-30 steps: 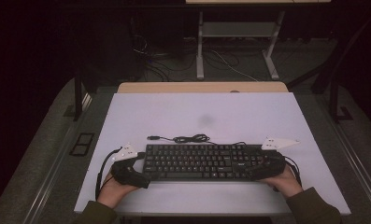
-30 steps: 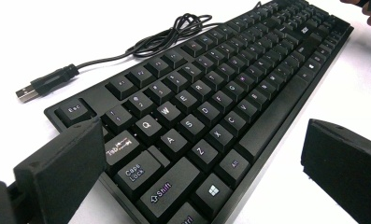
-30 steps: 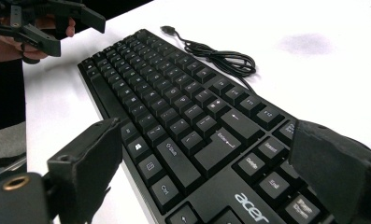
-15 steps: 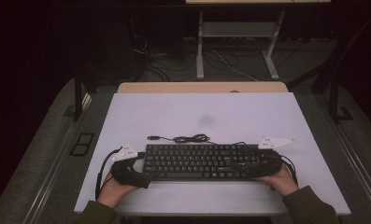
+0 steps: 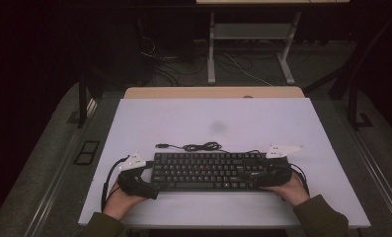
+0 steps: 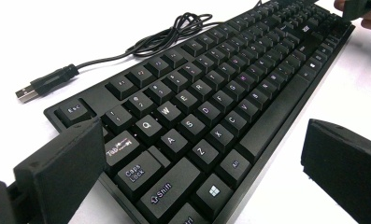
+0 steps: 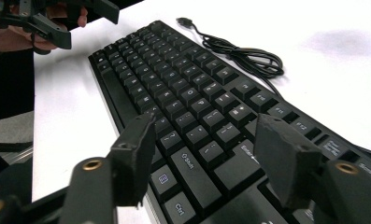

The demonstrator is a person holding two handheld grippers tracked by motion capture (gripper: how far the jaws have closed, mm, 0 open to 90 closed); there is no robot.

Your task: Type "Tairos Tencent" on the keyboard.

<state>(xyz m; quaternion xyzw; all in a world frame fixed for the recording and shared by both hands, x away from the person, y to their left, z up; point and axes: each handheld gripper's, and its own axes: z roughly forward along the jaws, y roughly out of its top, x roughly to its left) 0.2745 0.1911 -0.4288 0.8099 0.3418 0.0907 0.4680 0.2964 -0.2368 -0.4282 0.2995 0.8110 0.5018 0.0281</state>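
A black keyboard (image 5: 203, 170) lies near the front edge of the white table (image 5: 208, 118), its coiled USB cable (image 5: 198, 146) just behind it. My left gripper (image 5: 146, 174) sits at the keyboard's left end and is open wide. In the left gripper view (image 6: 202, 140) one jaw stands by the Tab key and the other off the front edge, neither touching. My right gripper (image 5: 255, 173) hovers over the right end. Its jaws (image 7: 209, 144) have just been closing; they stand partly apart above the Shift and Enter keys, gripping nothing.
A wooden desk edge (image 5: 213, 92) adjoins the table's far side. Beyond it on the dark floor stand metal table legs (image 5: 211, 49) and loose cables (image 5: 233, 64). A dark smudge (image 5: 217, 126) marks the table's middle.
My right gripper has shifted slightly left over the keyboard's right end. The left gripper and the keyboard have stayed put.
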